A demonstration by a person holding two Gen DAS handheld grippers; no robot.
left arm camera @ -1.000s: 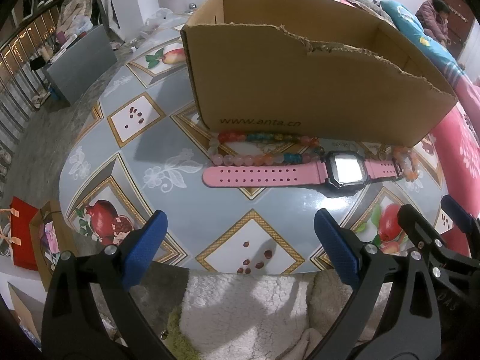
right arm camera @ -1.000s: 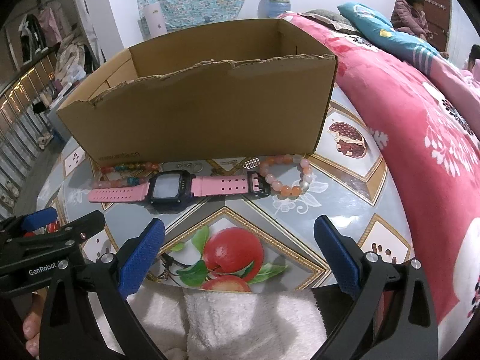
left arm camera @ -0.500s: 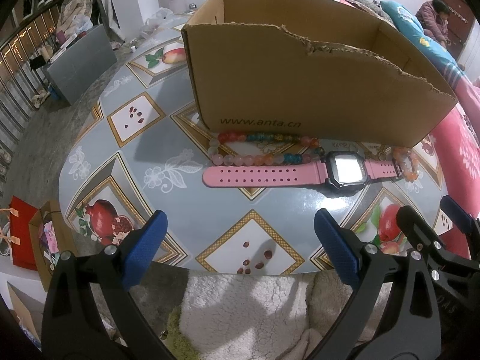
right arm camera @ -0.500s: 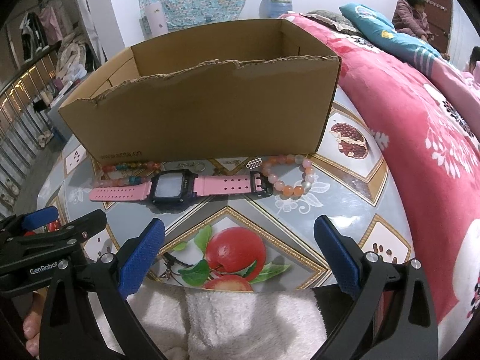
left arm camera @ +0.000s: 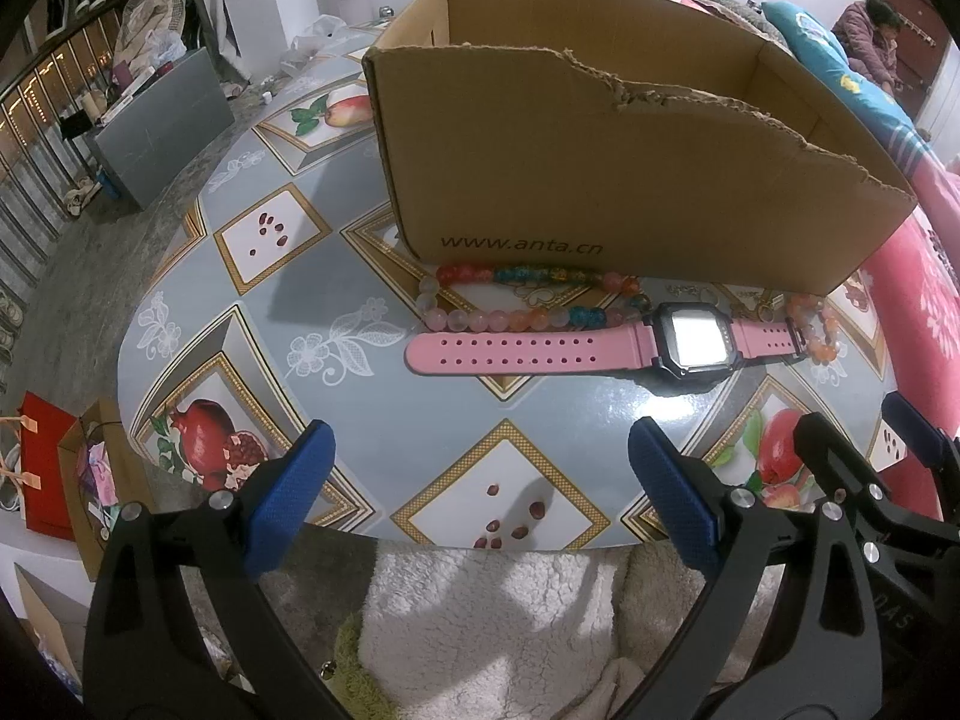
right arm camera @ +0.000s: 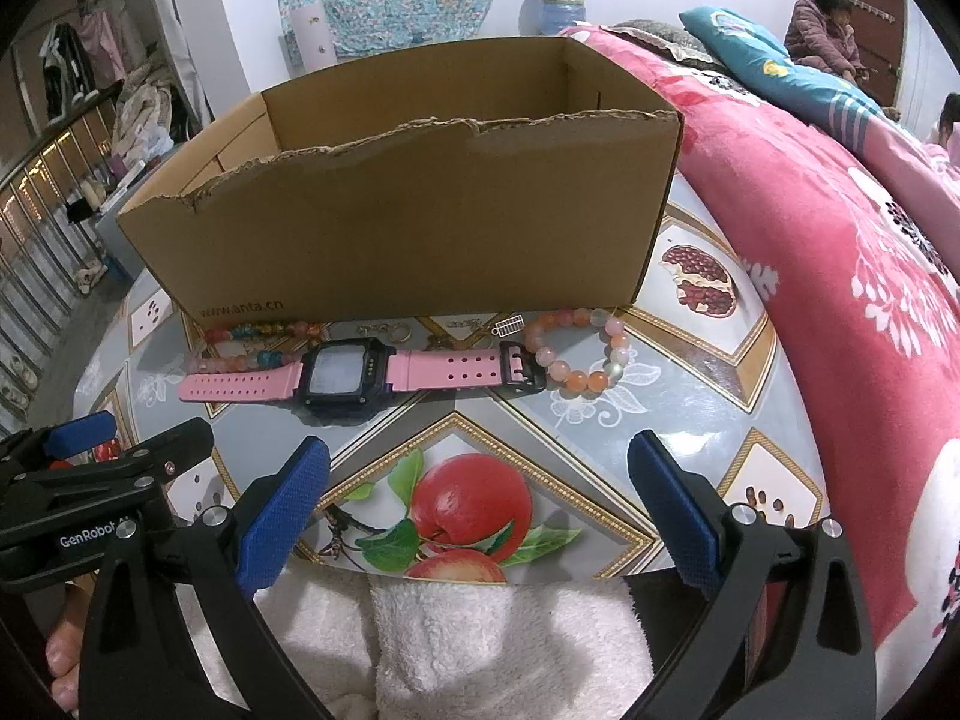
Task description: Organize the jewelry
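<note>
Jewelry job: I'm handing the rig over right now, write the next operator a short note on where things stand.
Left tongs: open, empty, at the near table edge.
Right tongs: open, empty, at the near table edge.
Cardboard box: open top, on the table; floor not visible.
In front of the box: pink watch lying flat, multicolour bead strand by its long strap, orange-pink bead bracelet at its buckle end, small metal pieces near the box wall.
Done: nothing visibly packed.
Left: probably every piece.

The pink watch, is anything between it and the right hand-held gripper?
Nothing visible: only bare tabletop lies between the open right hand-held gripper and the pink watch. The cardboard box stands beyond it.
</note>
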